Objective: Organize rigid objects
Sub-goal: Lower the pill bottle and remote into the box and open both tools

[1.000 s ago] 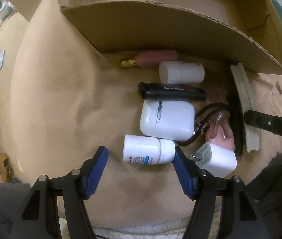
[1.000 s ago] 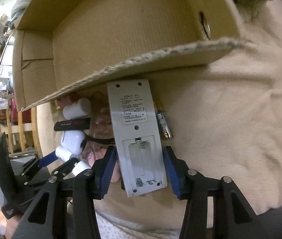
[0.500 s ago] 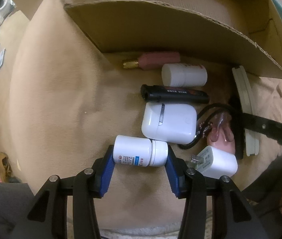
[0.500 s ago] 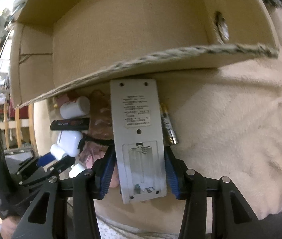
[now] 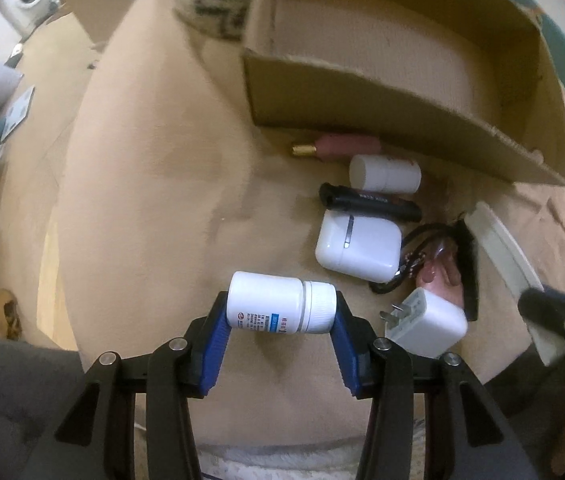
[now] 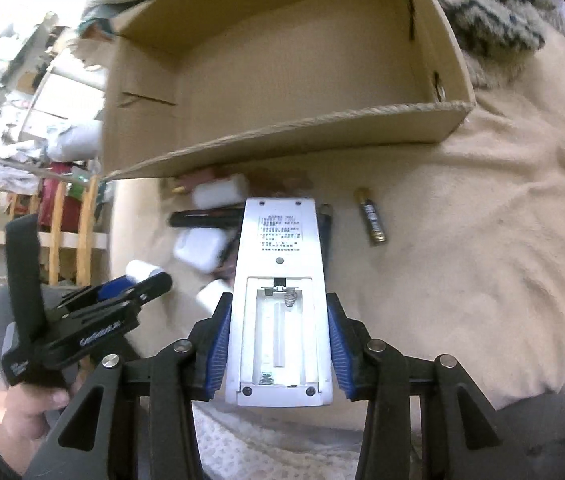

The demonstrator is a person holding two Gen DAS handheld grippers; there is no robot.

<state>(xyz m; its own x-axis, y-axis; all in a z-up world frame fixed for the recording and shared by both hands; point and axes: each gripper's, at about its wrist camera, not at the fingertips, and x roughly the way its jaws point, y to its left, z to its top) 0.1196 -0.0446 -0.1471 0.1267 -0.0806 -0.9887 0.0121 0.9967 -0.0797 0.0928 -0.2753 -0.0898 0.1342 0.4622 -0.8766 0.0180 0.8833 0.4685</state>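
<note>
My left gripper (image 5: 281, 314) is shut on a white pill bottle (image 5: 281, 302), held sideways above the beige blanket. My right gripper (image 6: 278, 334) is shut on a white remote control (image 6: 278, 300), back side up with its battery bay open, lifted off the blanket. The cardboard box (image 5: 394, 92) lies open beyond both; it also shows in the right wrist view (image 6: 282, 136). On the blanket by the box lie a white earbud case (image 5: 358, 248), a black lighter (image 5: 370, 202), a small white bottle (image 5: 384, 174), a pink tube (image 5: 338, 148) and a white charger plug (image 5: 426, 320).
A loose battery (image 6: 371, 222) lies on the blanket right of the remote. A black cord with a pink item (image 5: 430, 264) sits beside the earbud case. A patterned cushion (image 6: 494, 12) lies behind the box. Cluttered shelves (image 6: 22, 100) stand at the left.
My left gripper closed on the pill bottle and lifted it away from the pile. My right gripper closed on the remote and raised it off the blanket, toward me.
</note>
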